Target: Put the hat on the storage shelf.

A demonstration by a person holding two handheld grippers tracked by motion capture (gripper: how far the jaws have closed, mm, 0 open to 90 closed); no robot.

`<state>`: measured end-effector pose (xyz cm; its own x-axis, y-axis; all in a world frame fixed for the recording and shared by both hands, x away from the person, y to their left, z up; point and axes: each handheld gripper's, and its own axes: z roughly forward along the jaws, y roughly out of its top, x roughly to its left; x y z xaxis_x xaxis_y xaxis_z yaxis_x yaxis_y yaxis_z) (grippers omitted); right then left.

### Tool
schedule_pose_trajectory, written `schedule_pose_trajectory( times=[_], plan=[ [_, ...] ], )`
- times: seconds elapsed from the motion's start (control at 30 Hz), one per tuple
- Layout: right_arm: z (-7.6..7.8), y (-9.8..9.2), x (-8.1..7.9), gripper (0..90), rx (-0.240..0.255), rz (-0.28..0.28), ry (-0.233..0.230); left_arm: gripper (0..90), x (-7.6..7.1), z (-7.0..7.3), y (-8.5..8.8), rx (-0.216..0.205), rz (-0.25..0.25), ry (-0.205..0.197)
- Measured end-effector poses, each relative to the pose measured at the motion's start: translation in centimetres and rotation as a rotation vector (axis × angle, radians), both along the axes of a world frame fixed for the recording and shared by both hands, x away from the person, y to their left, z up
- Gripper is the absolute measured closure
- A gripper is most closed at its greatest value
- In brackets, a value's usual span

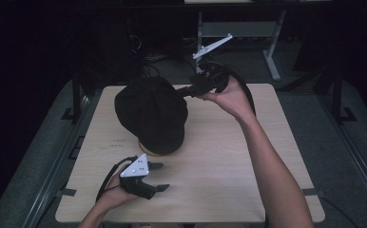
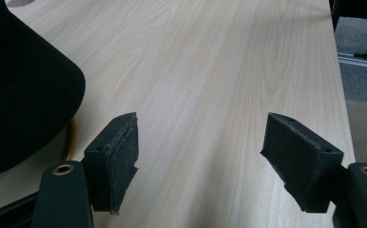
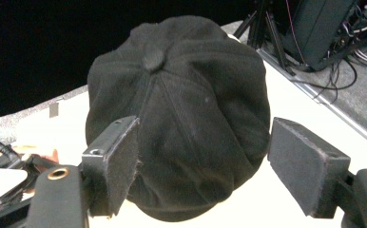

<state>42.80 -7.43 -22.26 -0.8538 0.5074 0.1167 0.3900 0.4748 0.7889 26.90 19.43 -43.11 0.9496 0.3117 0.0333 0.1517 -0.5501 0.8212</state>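
Note:
A black panelled cap (image 1: 150,114) with a top button sits on a tan stand (image 1: 154,154) on the left middle of the wooden table (image 1: 229,156). My right gripper (image 1: 187,91) is held up behind the cap's right side, pointing at it. In the right gripper view the jaws (image 3: 205,142) are open, with the cap (image 3: 186,71) just beyond them and apart from the pads. My left gripper (image 1: 162,176) rests low near the table's front, just in front of the stand. It is open (image 2: 203,137) over bare wood, and the cap's edge (image 2: 20,95) is to its left.
The table's edges drop to a dark floor with metal rails (image 1: 53,166) on both sides. Behind the table stand a desk frame (image 1: 272,57) and cables (image 3: 343,61). The right half of the table is bare wood (image 2: 248,57).

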Motion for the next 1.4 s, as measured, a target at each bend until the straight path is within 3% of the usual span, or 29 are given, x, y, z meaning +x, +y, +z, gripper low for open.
schedule_pose_trajectory(
  times=[0.7,0.97,1.4],
  plan=[
    [-1.5,-3.5,-2.9,24.5,0.009,-0.047,0.009,26.8,-0.2,0.0,0.2,0.016,0.01,-0.005],
    [-2.2,-4.6,-3.8,24.5,0.014,-0.055,0.024,26.7,0.1,-0.1,0.9,-0.008,0.036,0.002],
    [-3.5,-6.9,-5.4,24.0,0.018,-0.074,0.033,26.7,0.2,-0.2,1.6,0.014,0.053,-0.013]
  ],
)
